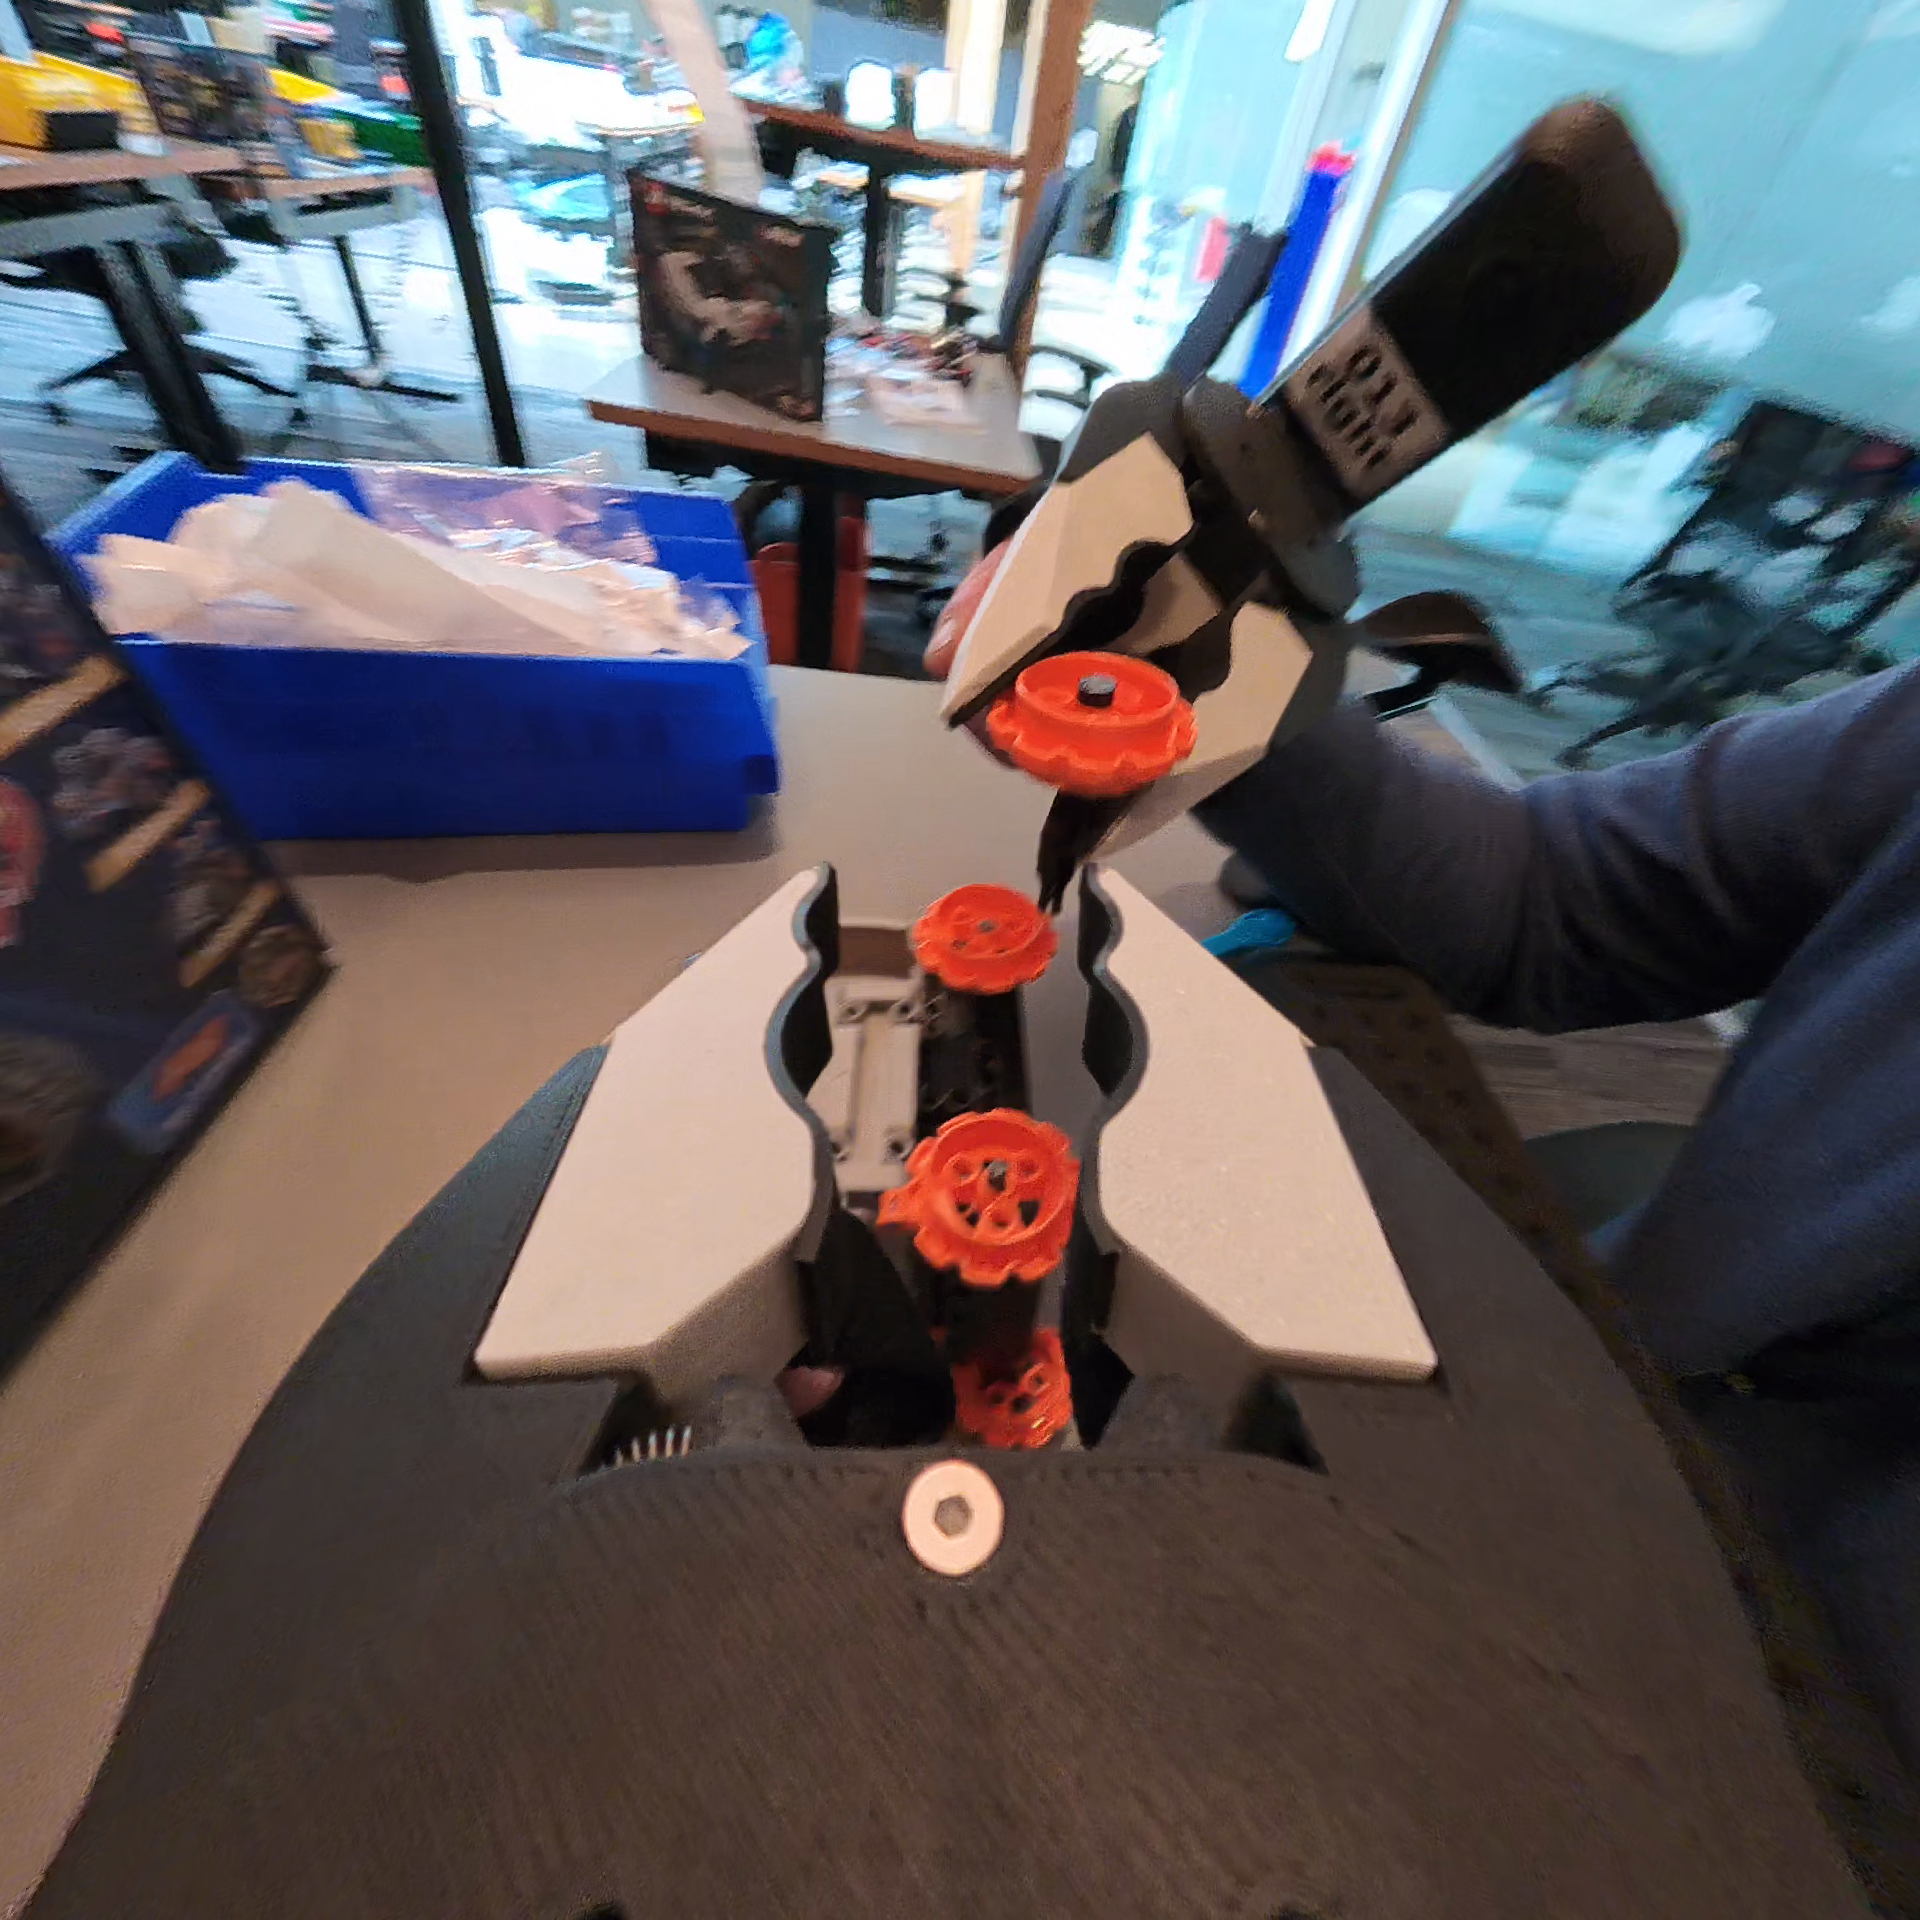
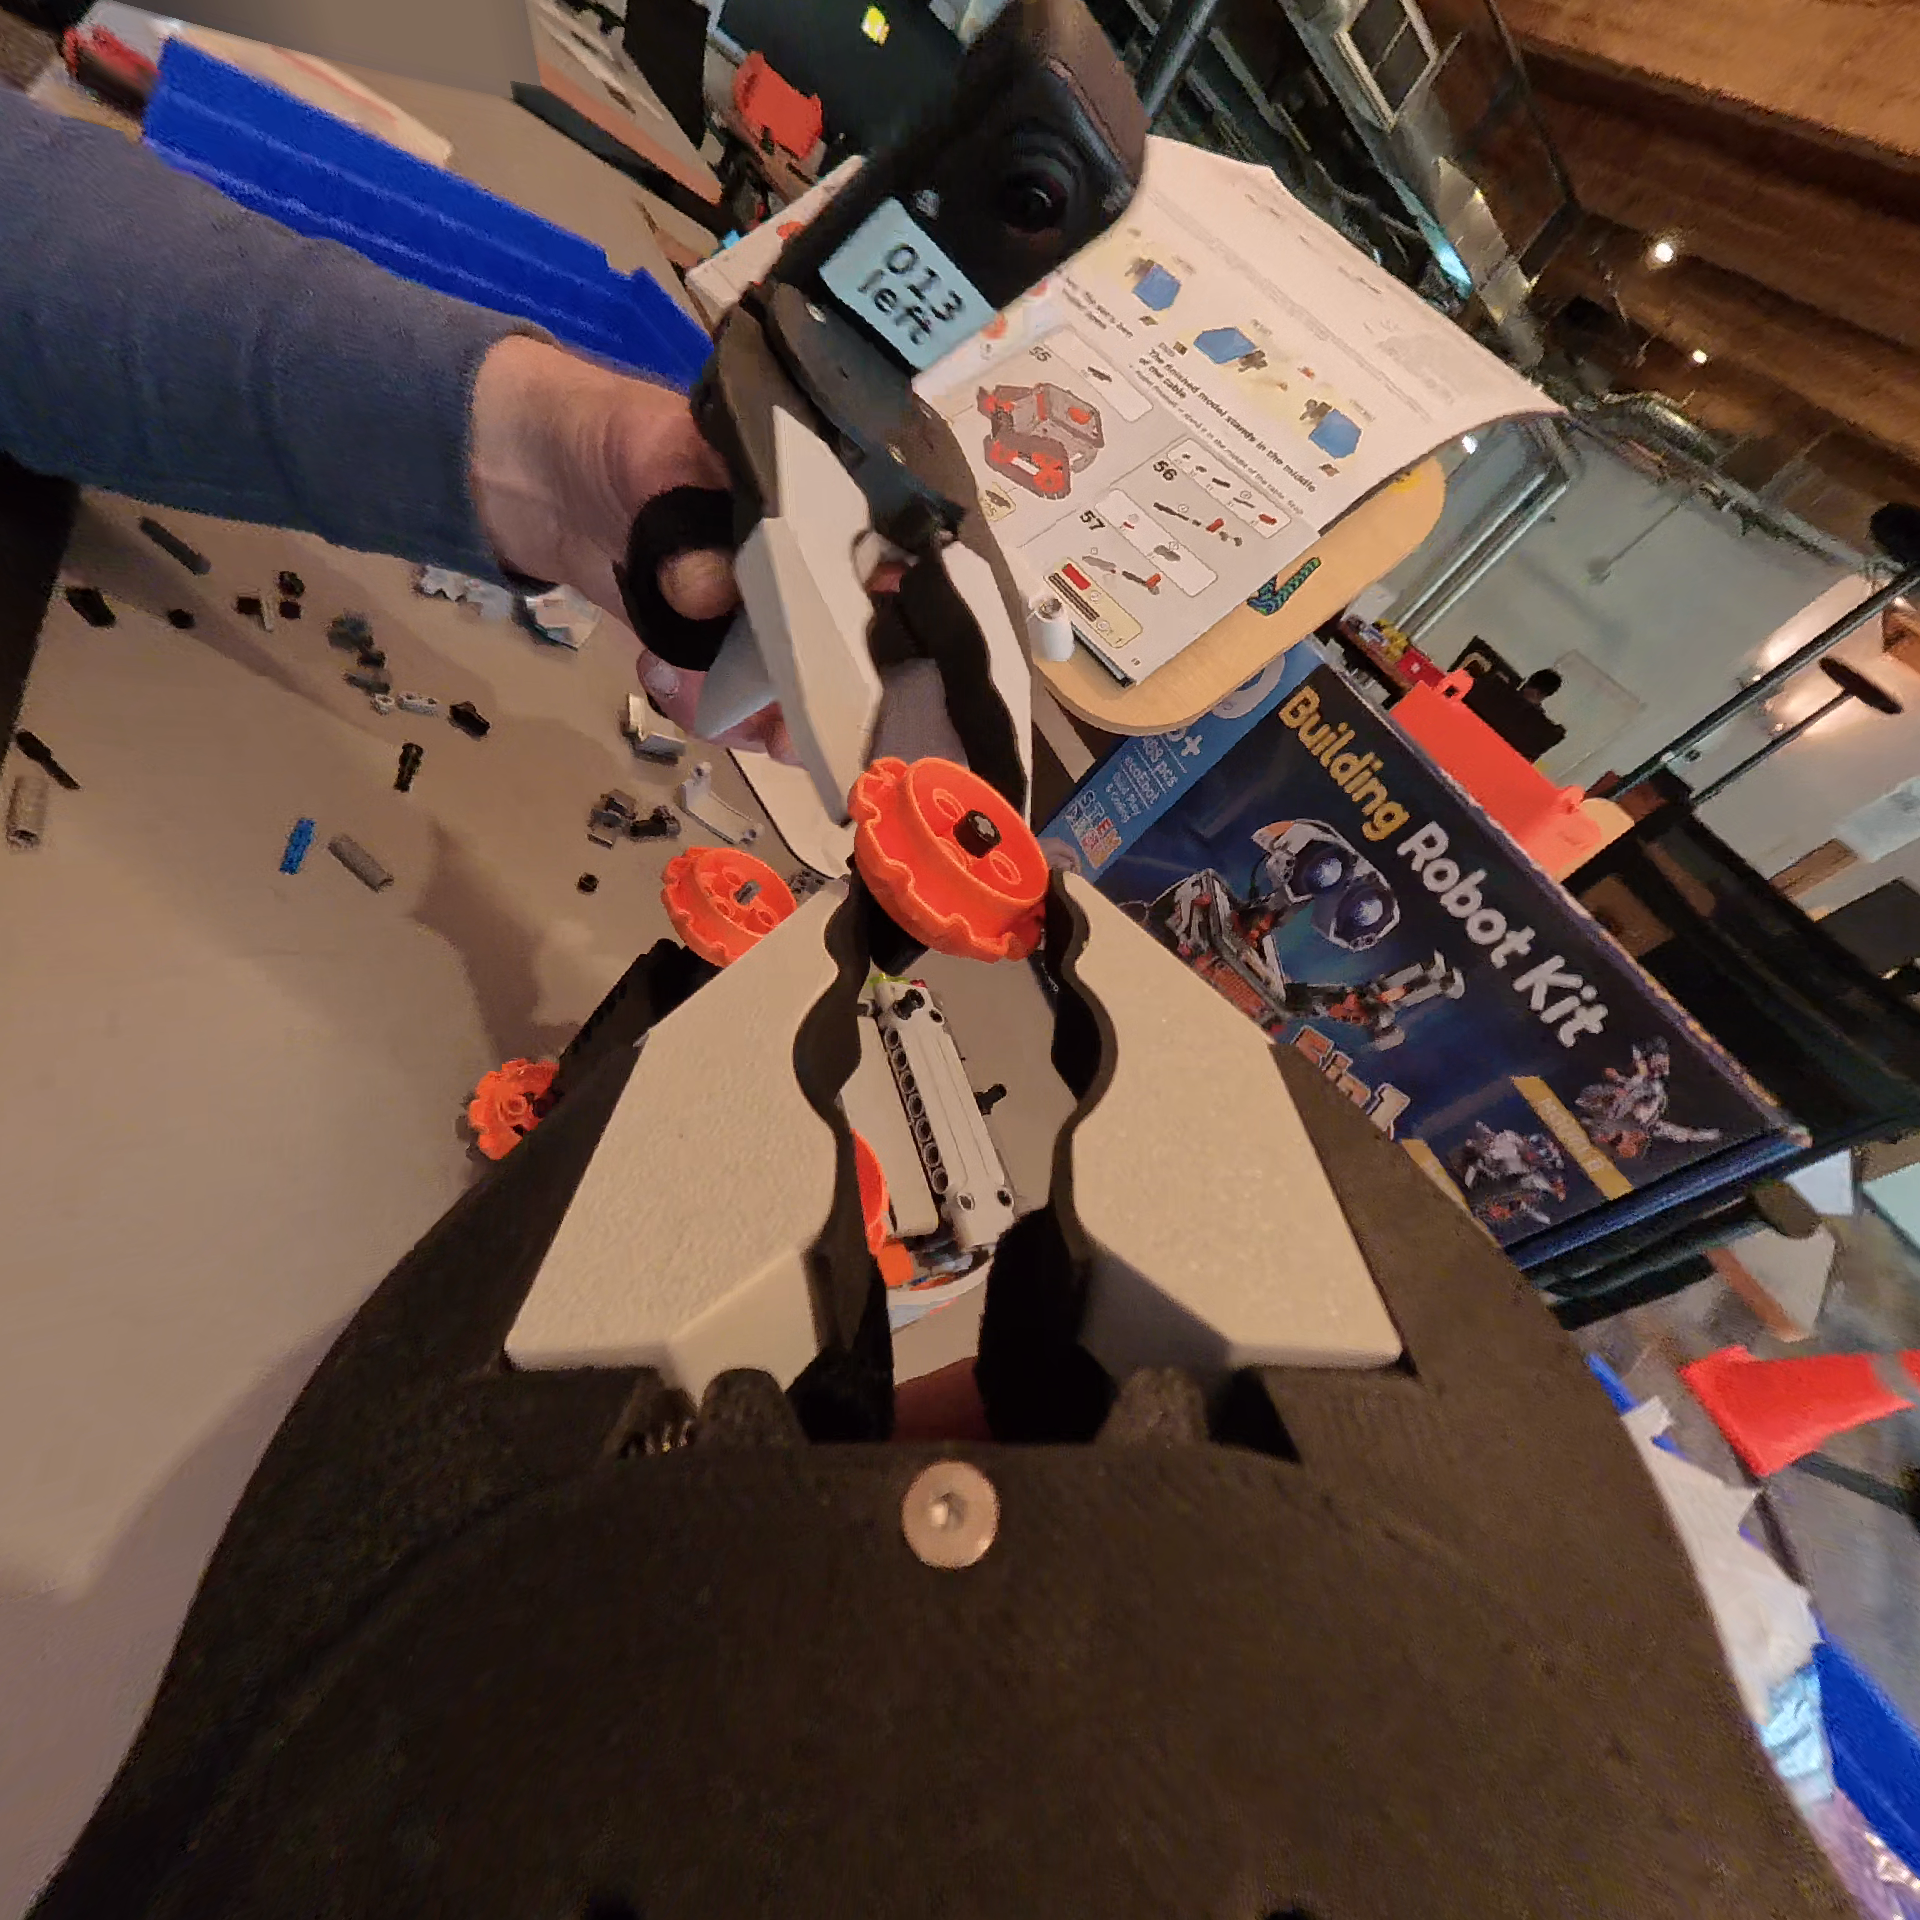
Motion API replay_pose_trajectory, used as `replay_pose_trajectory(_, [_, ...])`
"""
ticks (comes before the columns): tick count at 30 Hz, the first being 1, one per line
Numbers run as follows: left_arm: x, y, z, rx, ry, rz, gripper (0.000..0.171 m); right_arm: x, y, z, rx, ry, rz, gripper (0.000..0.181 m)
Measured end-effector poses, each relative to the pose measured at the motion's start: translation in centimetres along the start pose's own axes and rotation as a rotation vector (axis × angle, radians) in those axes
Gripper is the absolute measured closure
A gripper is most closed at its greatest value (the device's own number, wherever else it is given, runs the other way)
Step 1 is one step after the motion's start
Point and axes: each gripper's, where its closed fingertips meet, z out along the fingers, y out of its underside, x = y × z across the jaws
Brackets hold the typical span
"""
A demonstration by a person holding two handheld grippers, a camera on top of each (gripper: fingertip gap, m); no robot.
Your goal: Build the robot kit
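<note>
Left of the model (image 1: 883, 1081): printed kit box (image 1: 156, 987), with a blue bin (image 1: 447, 727) beyond it. My left tongs (image 1: 956, 904) straddle the model at a middling gap; can't tell if they clamp it or just sit around it. Just above the model's far end, my right tongs (image 1: 1039, 779) pinch an orange wheel (image 1: 1091, 727) with a black peg. Right wrist view: illustrated booklet (image 2: 1195, 416) beyond the model, and a paper label (image 2: 904, 281) on the left tongs.

The left tongs (image 1: 956, 935) have matt grey plastic fingers (image 1: 686, 1143) with a fine grainy finish, set in a rough, layered black printed plastic body (image 1: 935, 1714) with a shiny metal washer (image 1: 952, 1518). The round orange plastic toothed wheel (image 2: 948, 858) looks smooth and slightly glossy. The blue plastic bin (image 1: 436, 717) is glossy; the pale desk (image 1: 416, 997) is smooth and matt. The open paper instruction booklet (image 2: 1226, 416) looks faintly sheened.
</note>
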Motion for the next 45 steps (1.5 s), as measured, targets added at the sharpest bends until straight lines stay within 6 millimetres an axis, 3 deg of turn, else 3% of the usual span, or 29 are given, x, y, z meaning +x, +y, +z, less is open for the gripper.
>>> replay_pose_trajectory(3, [-1.2, 2.3, -1.1, -0.139, -0.119, 0.092, 0.11, 0.8, 0.9, -0.4, -0.017, 0.024, 0.033, 0.15])
replay_pose_trajectory(5, [-0.9, 4.5, -1.4, -0.244, -0.174, 0.158, 0.102, 1.3, 1.5, -0.6, -0.024, 0.034, 0.07, 0.15])
replay_pose_trajectory(8, [-0.2, 5.7, -1.4, -0.272, -0.263, 0.235, 0.11, 1.7, 2.3, -0.8, -0.039, 0.045, 0.093, 0.15])
replay_pose_trajectory(12, [-0.3, 9.8, -0.7, -0.463, -0.348, 0.387, 0.113, 1.8, 2.7, -1.0, -0.05, 0.044, 0.102, 0.149])
replay_pose_trajectory(16, [0.7, 9.3, 0.8, -0.374, -0.35, 0.379, 0.122, 1.8, 2.7, -1.3, -0.041, 0.042, 0.121, 0.149])
replay_pose_trajectory(19, [1.8, 9.1, 1.2, -0.35, -0.369, 0.48, 0.123, 1.6, 2.9, -1.4, -0.041, 0.031, 0.123, 0.149])
replay_pose_trajectory(26, [4.9, 9.1, 1.0, -0.378, -0.392, 0.702, 0.127, 1.0, 2.6, -1.9, -0.036, -0.011, 0.12, 0.15])
replay_pose_trajectory(31, [7.7, 9.7, 0.2, -0.384, -0.326, 0.791, 0.128, -1.0, 1.5, -2.1, -0.015, -0.111, 0.107, 0.149])
replay_pose_trajectory(37, [11.5, 10.1, -1.8, -0.301, -0.111, 0.674, 0.128, -4.0, -0.4, -1.9, 0.023, -0.254, 0.12, 0.149])
replay_pose_trajectory(42, [12.2, 11.3, -3.6, -0.267, 0.053, 0.407, 0.13, -6.1, -1.6, -1.0, 0.052, -0.375, 0.175, 0.15])
replay_pose_trajectory(45, [11.5, 11.4, -4.2, -0.248, 0.038, 0.36, 0.129, -6.8, -1.9, -0.4, 0.063, -0.428, 0.207, 0.149])
